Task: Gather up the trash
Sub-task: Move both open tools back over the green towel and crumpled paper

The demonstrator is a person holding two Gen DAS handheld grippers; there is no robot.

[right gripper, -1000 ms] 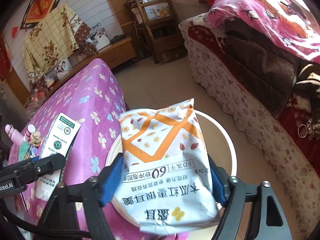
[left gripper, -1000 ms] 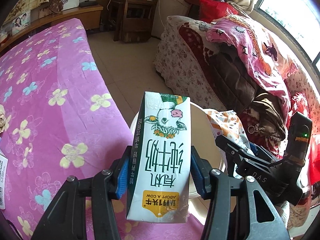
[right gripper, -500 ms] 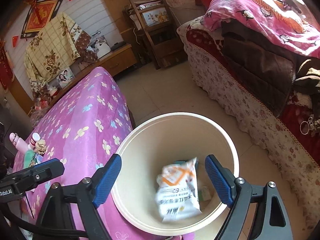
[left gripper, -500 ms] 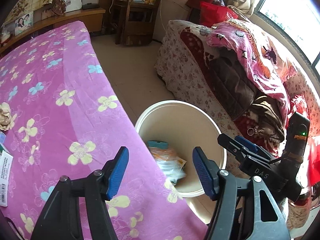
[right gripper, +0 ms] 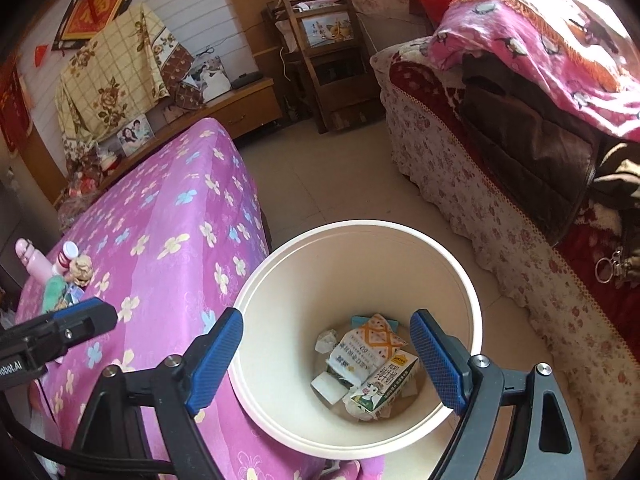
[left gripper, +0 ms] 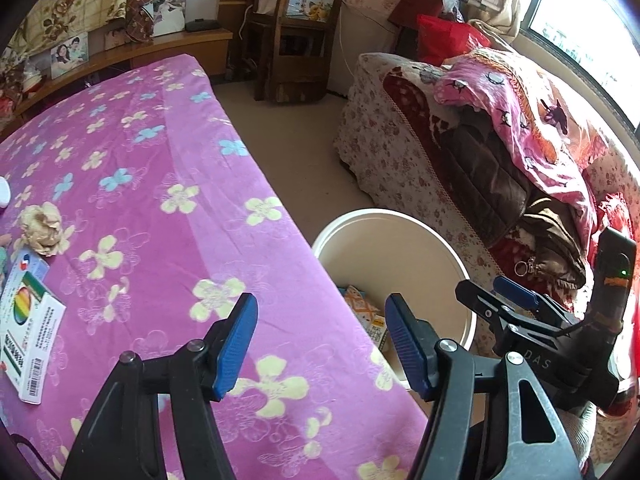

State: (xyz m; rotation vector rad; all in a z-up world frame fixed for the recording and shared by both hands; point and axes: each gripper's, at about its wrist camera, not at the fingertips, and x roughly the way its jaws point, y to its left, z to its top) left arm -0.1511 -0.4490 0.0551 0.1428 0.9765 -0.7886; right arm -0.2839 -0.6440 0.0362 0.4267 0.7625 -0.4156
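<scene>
A cream trash bin (right gripper: pixel 460 276) stands on the floor beside the purple flowered table (right gripper: pixel 160 224). Inside it lie the orange-and-white snack bag (right gripper: pixel 368 344), the milk carton (right gripper: pixel 386 384) and bits of paper. My right gripper (right gripper: pixel 326 360) is open and empty above the bin. My left gripper (left gripper: pixel 320 344) is open and empty over the table's edge, next to the bin (left gripper: pixel 440 240). On the table (left gripper: pixel 160 168) at the left lie a crumpled tissue (left gripper: pixel 40 228) and a white box (left gripper: pixel 26 340). The right gripper also shows in the left wrist view (left gripper: pixel 516 304).
A sofa (left gripper: pixel 400 152) piled with blankets runs along the right. A wooden shelf (left gripper: pixel 296 32) and a low cabinet (left gripper: pixel 160 44) stand at the back. A pink bottle (right gripper: pixel 34 264) and small items sit on the table's far left in the right wrist view.
Both grippers opened and dropped the milk carton and the snack bag into the bin. Both have drawn back a little since, the left over the table.
</scene>
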